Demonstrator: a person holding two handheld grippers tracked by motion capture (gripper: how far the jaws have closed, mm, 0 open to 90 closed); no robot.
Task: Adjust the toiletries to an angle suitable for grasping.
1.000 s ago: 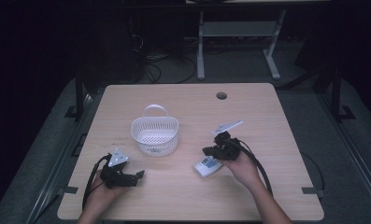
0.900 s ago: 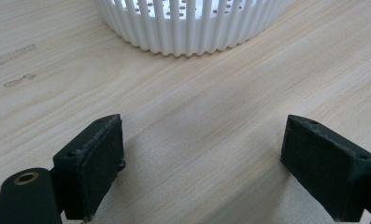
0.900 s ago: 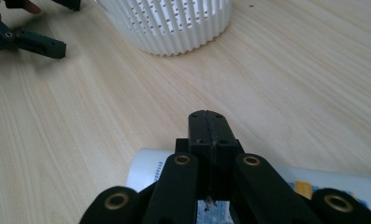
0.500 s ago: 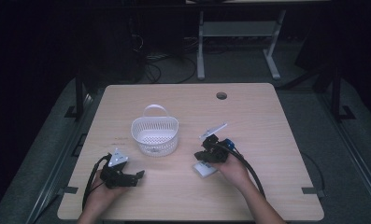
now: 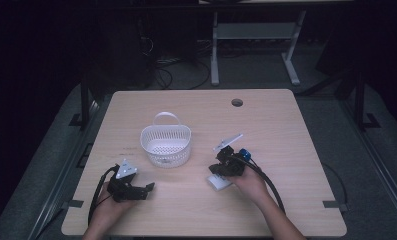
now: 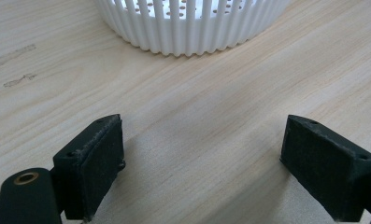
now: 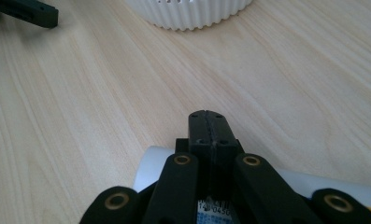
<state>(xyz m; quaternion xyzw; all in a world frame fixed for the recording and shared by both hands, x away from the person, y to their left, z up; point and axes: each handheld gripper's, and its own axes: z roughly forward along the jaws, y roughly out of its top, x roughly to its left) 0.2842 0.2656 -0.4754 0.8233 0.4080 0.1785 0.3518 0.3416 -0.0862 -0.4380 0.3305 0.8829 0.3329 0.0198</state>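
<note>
The surface [image 5: 286, 150] is a light wood-grain tabletop with a round cable hole [image 5: 237, 102] near its far edge. It is standing in a dark room; a grey floor is showing around it, with cables [image 5: 161, 70] lying beyond the far edge and a pale metal frame [image 5: 251, 35] standing behind.

A white slatted basket [image 5: 165, 145] with a handle is sitting upright left of centre on the surface.

The left hand-held gripper [image 5: 147, 188] is lying low over the near-left part of the surface, just in front of the basket and apart from it. In the left gripper view its jaws are standing wide apart with bare wood between them.

The right hand-held gripper [image 5: 220, 172] is resting at the near-right part of the surface. In the right gripper view its jaws are pressing together, pad against pad, with nothing between them. They are sitting directly above a small white package [image 7: 148, 170] bearing a printed label. This package [image 5: 219, 183] is lying flat on the surface, well to the right of the basket, partly covered by the gripper.
</note>
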